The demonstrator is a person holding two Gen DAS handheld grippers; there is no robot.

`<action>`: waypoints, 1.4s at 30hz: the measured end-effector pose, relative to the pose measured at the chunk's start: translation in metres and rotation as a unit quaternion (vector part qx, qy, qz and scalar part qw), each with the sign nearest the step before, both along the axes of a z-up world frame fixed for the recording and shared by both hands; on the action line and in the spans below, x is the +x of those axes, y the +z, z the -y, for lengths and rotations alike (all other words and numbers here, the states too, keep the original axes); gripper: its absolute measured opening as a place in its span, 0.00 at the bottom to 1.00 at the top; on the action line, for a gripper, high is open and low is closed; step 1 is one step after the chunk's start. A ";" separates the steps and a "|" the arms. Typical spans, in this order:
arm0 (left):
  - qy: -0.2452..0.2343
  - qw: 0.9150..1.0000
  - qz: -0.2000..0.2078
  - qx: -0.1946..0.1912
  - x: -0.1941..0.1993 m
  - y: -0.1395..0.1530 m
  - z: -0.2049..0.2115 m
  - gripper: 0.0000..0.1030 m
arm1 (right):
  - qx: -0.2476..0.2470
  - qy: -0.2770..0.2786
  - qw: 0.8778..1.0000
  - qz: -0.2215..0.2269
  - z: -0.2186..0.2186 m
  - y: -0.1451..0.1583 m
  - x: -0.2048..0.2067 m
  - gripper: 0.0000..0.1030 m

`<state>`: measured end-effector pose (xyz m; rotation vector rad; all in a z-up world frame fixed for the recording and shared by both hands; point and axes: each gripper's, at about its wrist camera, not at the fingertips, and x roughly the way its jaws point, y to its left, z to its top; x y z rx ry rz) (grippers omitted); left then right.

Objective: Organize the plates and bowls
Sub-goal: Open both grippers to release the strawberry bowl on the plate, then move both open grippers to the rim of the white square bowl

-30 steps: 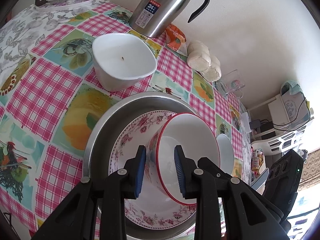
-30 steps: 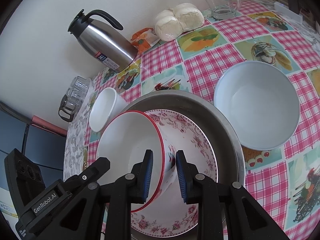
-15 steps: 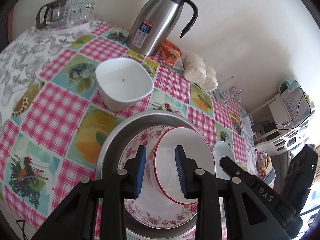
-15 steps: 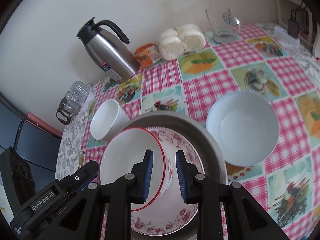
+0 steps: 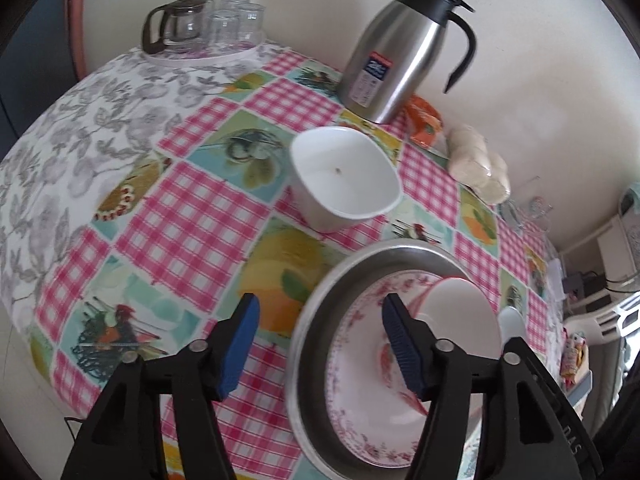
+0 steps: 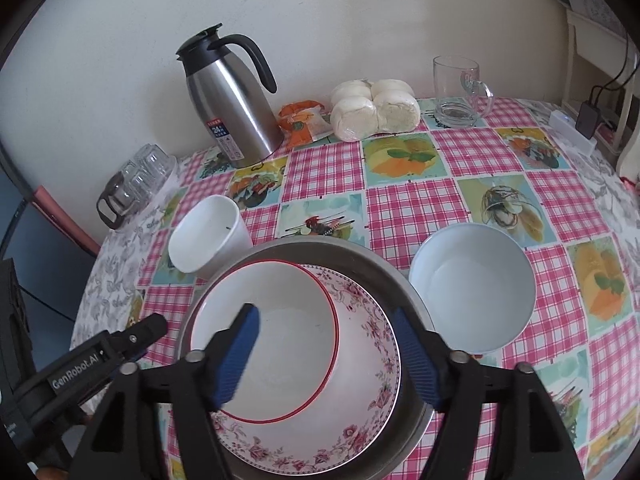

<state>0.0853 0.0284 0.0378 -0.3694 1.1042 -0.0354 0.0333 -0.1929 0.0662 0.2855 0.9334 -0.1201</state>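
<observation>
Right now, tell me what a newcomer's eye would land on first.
The nested stack at the near table edge: a red-rimmed white bowl sits tilted in a pink floral dish, inside a round steel basin. Both grippers, left and right, are opening with nothing gripped. Behind stands a tall steel thermos jug by the wall.
</observation>
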 end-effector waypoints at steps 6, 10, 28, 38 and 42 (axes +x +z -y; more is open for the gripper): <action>0.025 1.000 -0.009 0.010 0.001 -0.004 -0.012 0.81 | -0.015 -0.001 1.000 0.000 -0.001 -0.001 0.001 0.94; 0.037 0.999 -0.004 0.029 0.001 -0.005 -0.015 0.86 | -0.015 0.002 1.000 0.003 0.000 -0.001 0.002 0.97; 0.080 0.991 0.079 0.069 -0.001 0.011 -0.035 1.00 | -0.031 0.044 0.997 0.063 -0.026 0.018 0.000 1.00; 0.085 0.987 0.134 0.027 0.003 0.027 -0.049 1.00 | -0.004 0.061 0.994 0.095 -0.037 0.024 0.000 1.00; 0.080 0.985 0.149 -0.024 0.009 0.031 -0.059 1.00 | -0.002 0.063 0.994 0.090 -0.038 0.022 0.006 1.00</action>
